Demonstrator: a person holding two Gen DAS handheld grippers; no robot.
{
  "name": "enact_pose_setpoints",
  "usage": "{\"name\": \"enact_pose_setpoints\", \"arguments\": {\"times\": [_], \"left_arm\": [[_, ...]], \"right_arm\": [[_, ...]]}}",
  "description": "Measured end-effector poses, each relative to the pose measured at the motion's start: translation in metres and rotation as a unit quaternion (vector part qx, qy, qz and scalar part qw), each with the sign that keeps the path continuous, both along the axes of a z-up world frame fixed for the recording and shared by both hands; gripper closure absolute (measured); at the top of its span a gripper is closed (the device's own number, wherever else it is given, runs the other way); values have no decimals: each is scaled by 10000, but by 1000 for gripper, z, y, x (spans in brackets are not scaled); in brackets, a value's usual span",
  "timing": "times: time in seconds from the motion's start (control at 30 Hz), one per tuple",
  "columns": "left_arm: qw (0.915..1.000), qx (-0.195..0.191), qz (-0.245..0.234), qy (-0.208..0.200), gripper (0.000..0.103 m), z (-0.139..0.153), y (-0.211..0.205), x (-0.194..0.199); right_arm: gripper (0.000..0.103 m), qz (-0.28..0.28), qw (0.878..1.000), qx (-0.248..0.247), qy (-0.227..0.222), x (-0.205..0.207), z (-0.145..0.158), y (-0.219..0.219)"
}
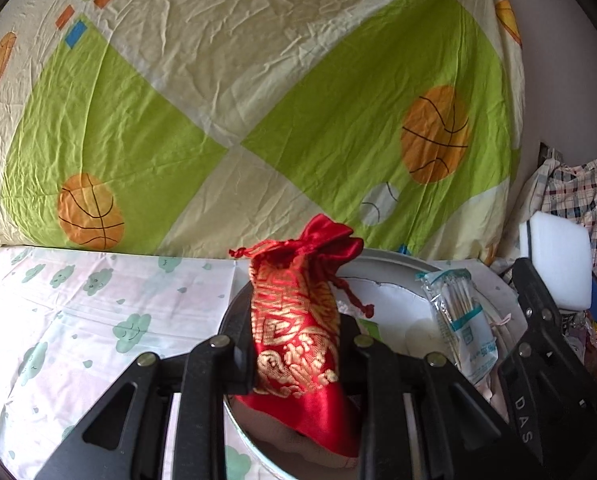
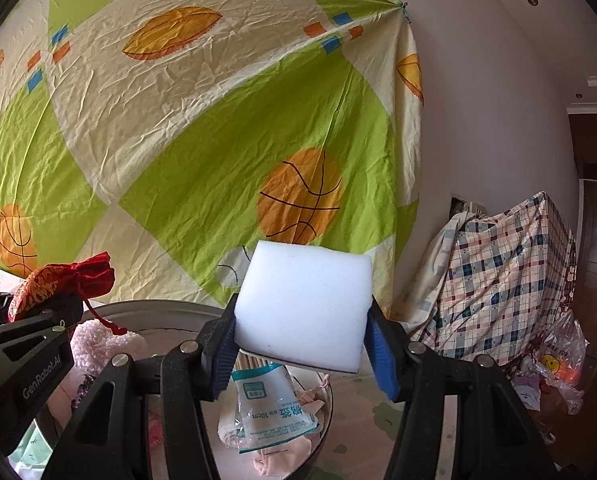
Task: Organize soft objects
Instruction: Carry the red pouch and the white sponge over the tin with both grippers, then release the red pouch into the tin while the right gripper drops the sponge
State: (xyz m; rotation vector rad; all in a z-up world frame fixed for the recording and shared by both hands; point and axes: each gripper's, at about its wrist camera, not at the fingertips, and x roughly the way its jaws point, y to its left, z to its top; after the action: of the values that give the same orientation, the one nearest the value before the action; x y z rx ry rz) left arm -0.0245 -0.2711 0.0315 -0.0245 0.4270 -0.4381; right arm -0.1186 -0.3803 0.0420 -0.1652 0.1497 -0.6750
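Item count: one red drawstring pouch, one white foam block, one packet of cotton swabs, one round tray, one pink fluffy item, two grippers (one per hand): left gripper, right gripper

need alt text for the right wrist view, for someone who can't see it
The right gripper is shut on a white foam block, held above a round tray with a packet of cotton swabs in it. At left, the left gripper holds a red drawstring pouch; a basketball-print sheet hangs behind.
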Motion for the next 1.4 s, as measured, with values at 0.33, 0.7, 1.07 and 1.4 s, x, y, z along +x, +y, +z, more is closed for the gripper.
{"name": "enact_pose_setpoints", "arguments": {"times": [0.33,0.7,1.07,1.4], "left_arm": [[9998,31,-78,179,80,-3,-13,14],[9996,116,-97,227,80,-6,-21,21],[9983,390,-40,422,80,-19,-26,33],[9980,521,164,320,63,-22,-19,29]], "right_arm": [[44,42,9997,1,233,19,-4,-9],[44,171,9969,352,687,43,-13,-22],[44,392,9910,637,1110,53,-18,-25],[37,820,9836,664,1464,63,-28,-20]]}}
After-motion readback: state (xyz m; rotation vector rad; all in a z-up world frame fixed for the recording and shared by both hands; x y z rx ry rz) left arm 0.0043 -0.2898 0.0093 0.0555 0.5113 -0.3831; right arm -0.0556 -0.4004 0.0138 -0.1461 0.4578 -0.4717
